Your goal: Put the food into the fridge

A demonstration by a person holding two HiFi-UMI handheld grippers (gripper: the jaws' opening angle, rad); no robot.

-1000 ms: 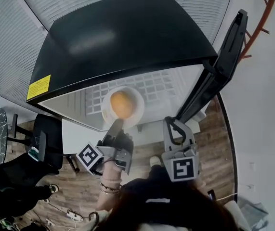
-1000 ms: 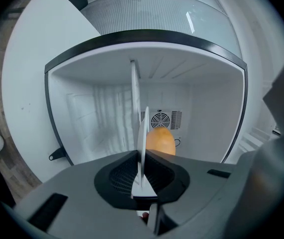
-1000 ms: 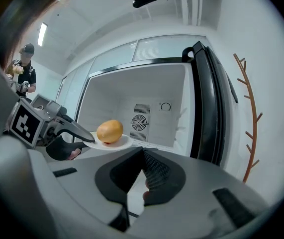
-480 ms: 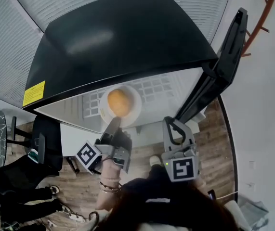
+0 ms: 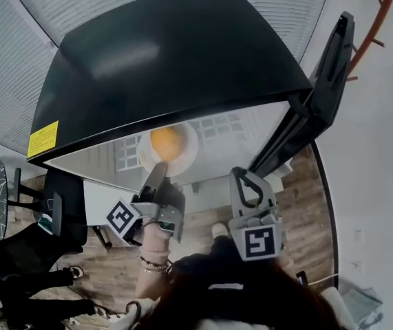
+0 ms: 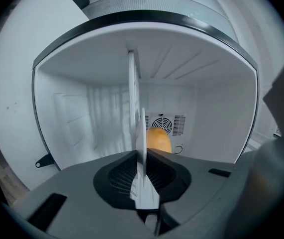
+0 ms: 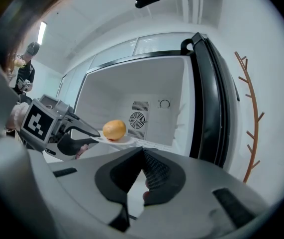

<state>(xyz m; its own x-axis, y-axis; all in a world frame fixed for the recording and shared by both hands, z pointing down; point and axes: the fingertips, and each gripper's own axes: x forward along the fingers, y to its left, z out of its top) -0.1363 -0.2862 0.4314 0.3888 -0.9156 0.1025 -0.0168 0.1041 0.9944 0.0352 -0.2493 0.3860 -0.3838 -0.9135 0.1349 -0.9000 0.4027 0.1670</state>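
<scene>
Inside the open fridge (image 5: 182, 53), the left gripper (image 5: 160, 170) pinches a plate's (image 5: 190, 150) rim beyond its fingers, which have just been loosening. An orange (image 5: 168, 141) sits on the plate. The right gripper's (image 5: 241, 174) fingers are pressed together, empty.

The white inner floor of the black fridge (image 5: 234, 150) is seen ahead of the left gripper (image 5: 160, 170). A round white plate (image 5: 188, 151) is seen low over it, its rim between the jaws, which have just been opening. A round orange fruit (image 5: 167, 141) is carried on the plate.
</scene>
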